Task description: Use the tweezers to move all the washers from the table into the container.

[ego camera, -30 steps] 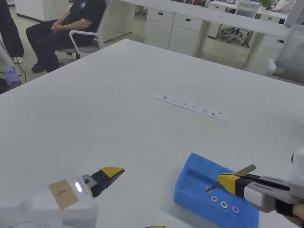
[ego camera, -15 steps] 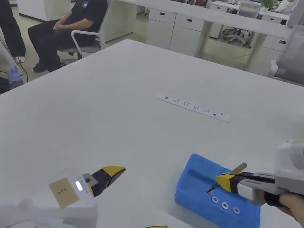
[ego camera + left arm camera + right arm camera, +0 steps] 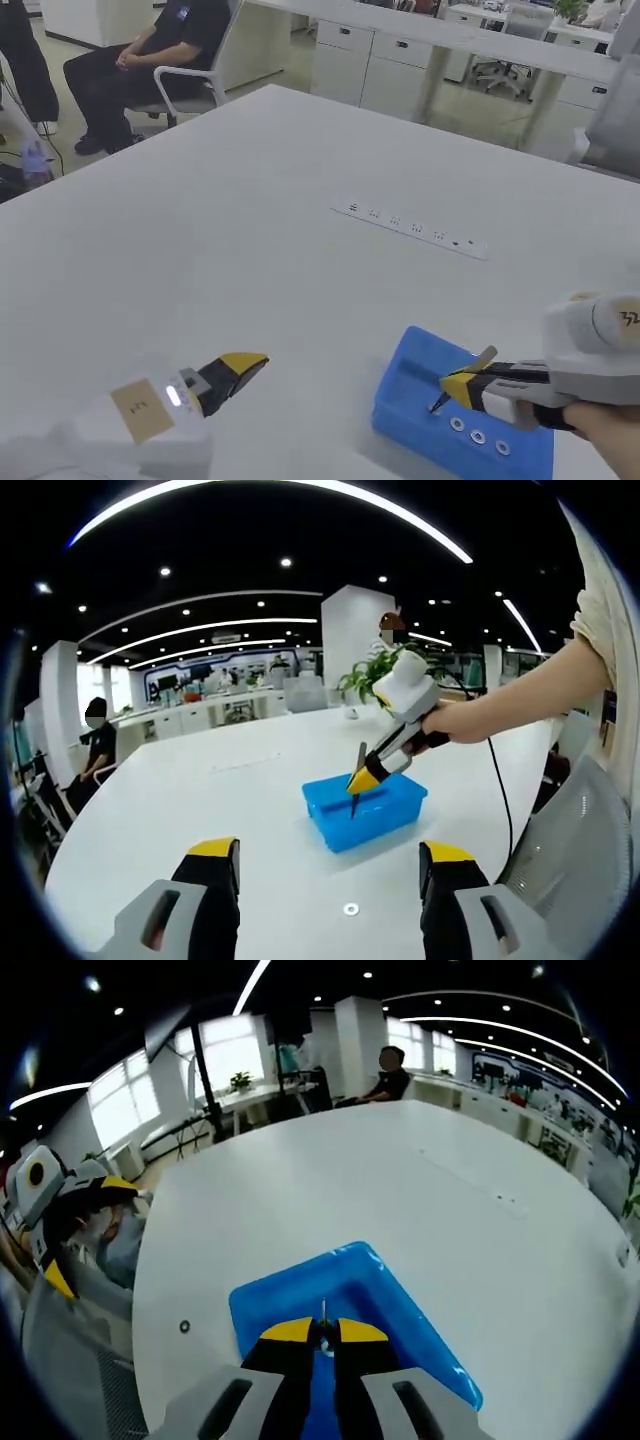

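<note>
Flat white power strip (image 3: 410, 230), a seated person (image 3: 130, 62) in a chair (image 3: 195, 88), white cabinets (image 3: 390, 75) beyond.

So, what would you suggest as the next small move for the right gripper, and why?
Probably lift the tweezers clear of the blue container and carry them toward the lone washer on the table, in front of the left gripper. The right gripper holds the tweezers' tip over the container, where three washers lie; whether the tip holds one, I cannot tell.
</note>
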Tool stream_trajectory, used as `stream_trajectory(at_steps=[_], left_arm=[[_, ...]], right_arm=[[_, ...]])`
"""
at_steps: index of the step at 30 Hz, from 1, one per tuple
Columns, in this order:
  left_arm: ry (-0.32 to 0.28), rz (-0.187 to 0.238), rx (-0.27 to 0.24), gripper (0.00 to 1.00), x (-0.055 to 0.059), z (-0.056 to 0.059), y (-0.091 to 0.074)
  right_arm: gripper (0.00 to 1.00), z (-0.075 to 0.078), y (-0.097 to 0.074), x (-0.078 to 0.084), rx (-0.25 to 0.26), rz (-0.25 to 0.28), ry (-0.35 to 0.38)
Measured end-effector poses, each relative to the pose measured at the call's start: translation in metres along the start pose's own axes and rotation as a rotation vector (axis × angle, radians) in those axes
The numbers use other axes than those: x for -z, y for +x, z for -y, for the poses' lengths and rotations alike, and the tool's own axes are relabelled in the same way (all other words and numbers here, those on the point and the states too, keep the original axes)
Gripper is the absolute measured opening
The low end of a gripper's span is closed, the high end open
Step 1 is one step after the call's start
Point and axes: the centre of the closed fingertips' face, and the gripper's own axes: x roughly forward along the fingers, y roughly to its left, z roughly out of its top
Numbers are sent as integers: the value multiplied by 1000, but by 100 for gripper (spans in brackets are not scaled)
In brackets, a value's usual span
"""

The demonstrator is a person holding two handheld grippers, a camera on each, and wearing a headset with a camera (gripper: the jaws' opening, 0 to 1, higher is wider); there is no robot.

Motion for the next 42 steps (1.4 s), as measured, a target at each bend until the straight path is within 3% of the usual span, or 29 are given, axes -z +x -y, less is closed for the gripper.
stream_trajectory(at_steps=[10, 20, 26, 34, 42], left_arm=[[-28, 23, 15, 77, -4, 2, 0], [-56, 52, 16, 78, -8, 2, -1], [-63, 61, 22, 78, -9, 3, -1], [-62, 55, 31, 78, -8, 5, 0], [-61, 56, 35, 78, -9, 5, 0]], right_arm=[[3, 3, -1, 2, 8, -14, -19], [3, -2, -14, -11, 9, 31, -38], [3, -16, -30, -25, 13, 80, -67], [3, -54, -45, -43, -31, 141, -98], [3, -82, -35, -38, -112, 118, -134]])
